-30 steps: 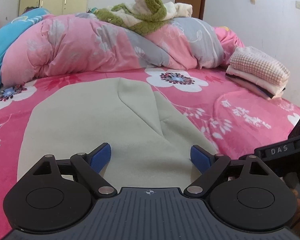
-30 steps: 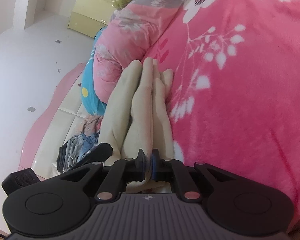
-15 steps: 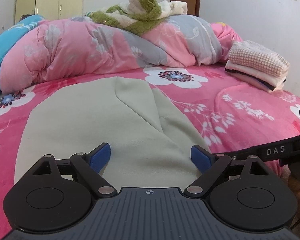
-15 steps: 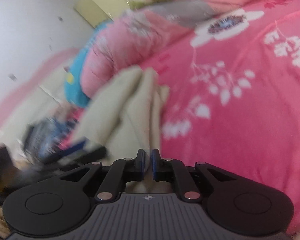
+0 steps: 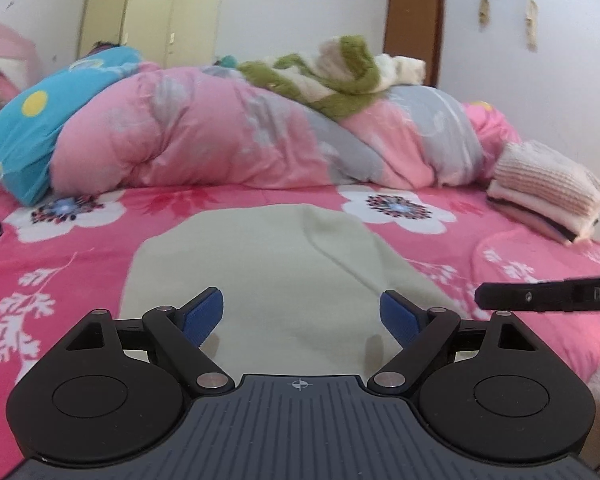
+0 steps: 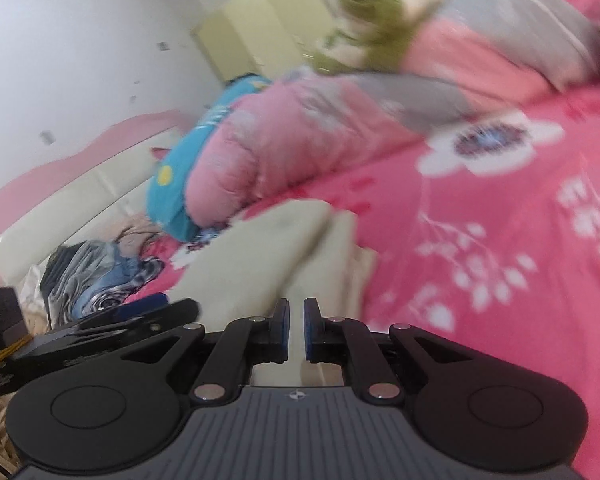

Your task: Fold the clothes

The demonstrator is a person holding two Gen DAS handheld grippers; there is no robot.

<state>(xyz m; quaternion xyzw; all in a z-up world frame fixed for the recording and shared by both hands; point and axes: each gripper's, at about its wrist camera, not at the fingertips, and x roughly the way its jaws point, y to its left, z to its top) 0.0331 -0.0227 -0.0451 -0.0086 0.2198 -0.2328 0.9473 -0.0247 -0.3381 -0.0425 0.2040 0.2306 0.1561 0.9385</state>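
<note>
Beige garment (image 5: 268, 276) is spread flat on the pink floral bed sheet (image 5: 60, 280), its long axis running away from both cameras toward the rolled duvet (image 5: 220, 140), with one side already folded inward along a slanting edge. The near hem is met directly ahead of the left gripper (image 5: 302, 316), whose jaws are spread wide, just above the cloth. The right gripper (image 6: 296, 330) is tilted at the garment's right edge, jaws almost pressed together; whether cloth is pinched cannot be told.
</note>
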